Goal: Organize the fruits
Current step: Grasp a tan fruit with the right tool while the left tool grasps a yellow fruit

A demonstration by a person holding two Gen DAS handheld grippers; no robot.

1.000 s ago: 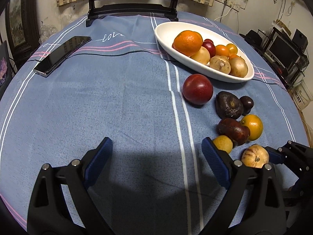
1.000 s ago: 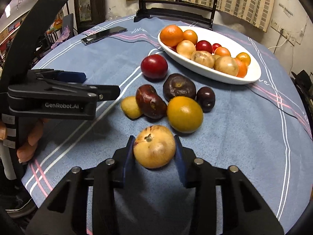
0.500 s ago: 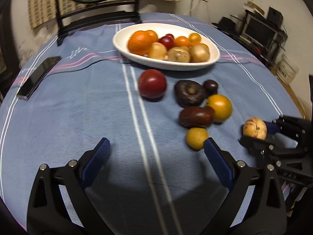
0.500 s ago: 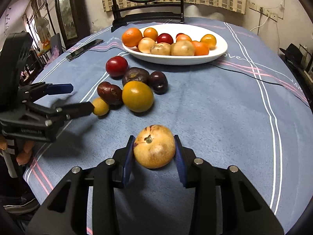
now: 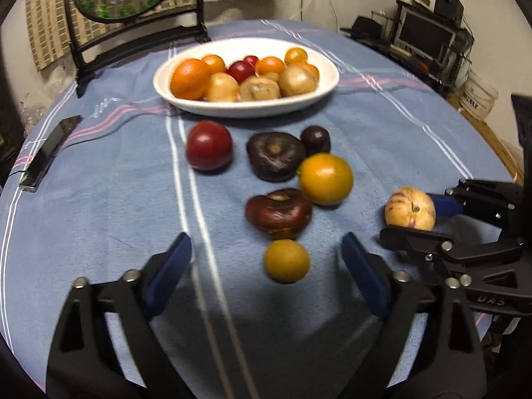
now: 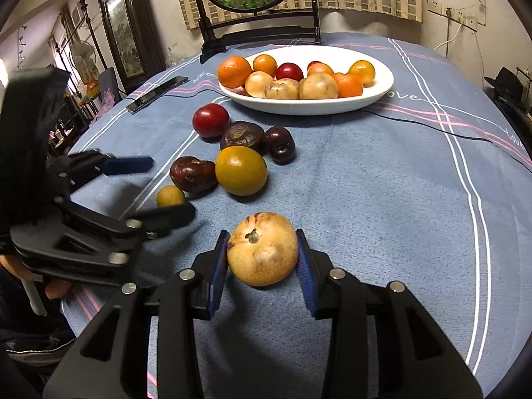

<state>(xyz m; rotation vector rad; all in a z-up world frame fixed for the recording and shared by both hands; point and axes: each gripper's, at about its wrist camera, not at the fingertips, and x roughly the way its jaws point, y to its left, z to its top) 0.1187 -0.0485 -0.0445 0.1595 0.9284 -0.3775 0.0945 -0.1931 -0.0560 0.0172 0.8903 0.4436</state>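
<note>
My right gripper (image 6: pixel 262 256) is shut on a tan, purple-streaked fruit (image 6: pixel 262 249), held just above the blue cloth; it also shows in the left wrist view (image 5: pixel 410 207). My left gripper (image 5: pixel 266 266) is open, with a small yellow fruit (image 5: pixel 286 260) between its pads. Beyond it lie a brown fruit (image 5: pixel 278 212), an orange-yellow fruit (image 5: pixel 326 179), a dark purple fruit (image 5: pixel 275 155), a small dark plum (image 5: pixel 315 140) and a red fruit (image 5: pixel 208 145). A white oval bowl (image 5: pixel 329 89) at the back holds several fruits.
A black phone (image 5: pixel 50 151) lies at the left edge of the round table. A dark framed round screen (image 5: pixel 133 0) stands behind the bowl. A thin black cable (image 6: pixel 432 126) runs across the cloth to the right of the bowl.
My left gripper has swung right and forward, so the small yellow fruit now sits between its open pads. My right gripper has drawn back from the fruit group, still holding the tan fruit.
</note>
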